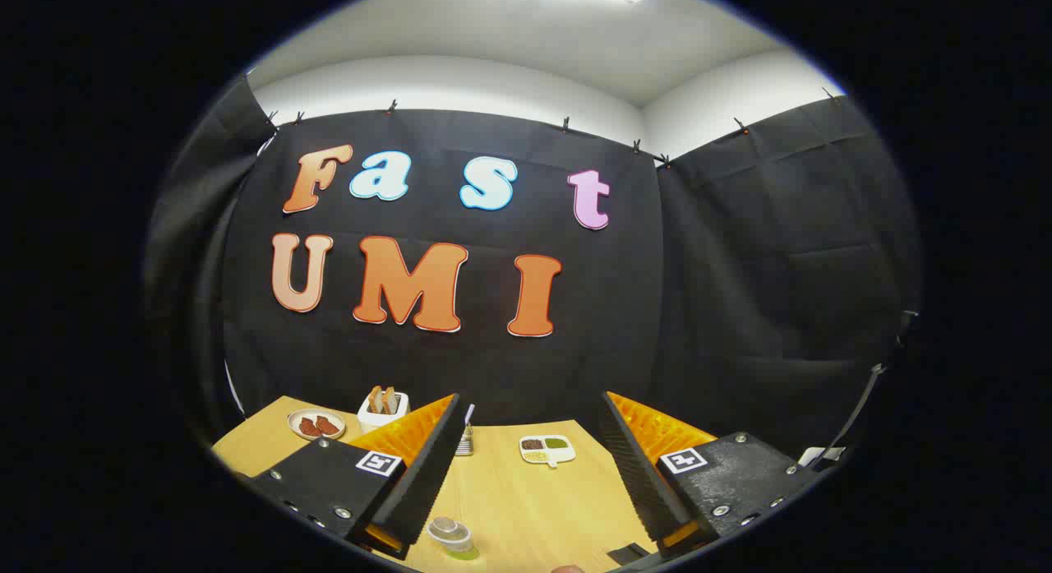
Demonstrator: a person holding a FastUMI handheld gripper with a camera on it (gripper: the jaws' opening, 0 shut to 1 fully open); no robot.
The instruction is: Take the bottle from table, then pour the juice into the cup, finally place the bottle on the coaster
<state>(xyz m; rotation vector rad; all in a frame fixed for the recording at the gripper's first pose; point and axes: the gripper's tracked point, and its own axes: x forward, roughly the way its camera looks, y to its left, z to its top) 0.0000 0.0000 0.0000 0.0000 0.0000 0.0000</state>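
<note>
I have the gripper (530, 458) held above the wooden table (526, 507), its two fingers spread wide apart with nothing between them. Each finger carries a black ribbed pad (427, 466) backed by orange plastic, and each black finger mount bears a small square black-and-white marker tag (379, 463); I cannot make out any readable writing on them.

Low between the fingers, close to the left one, sits a clear plastic cup (449, 535) on a green coaster (465, 553). I cannot pick out the bottle on the table.

Beyond the fingers, a white divided dish (546, 450) holds small portions of brown, green and pale food. Off past the left finger I see a round plate (316, 424) with reddish-brown pieces, and next to it a white toaster (383, 408) with slices standing in it.
</note>
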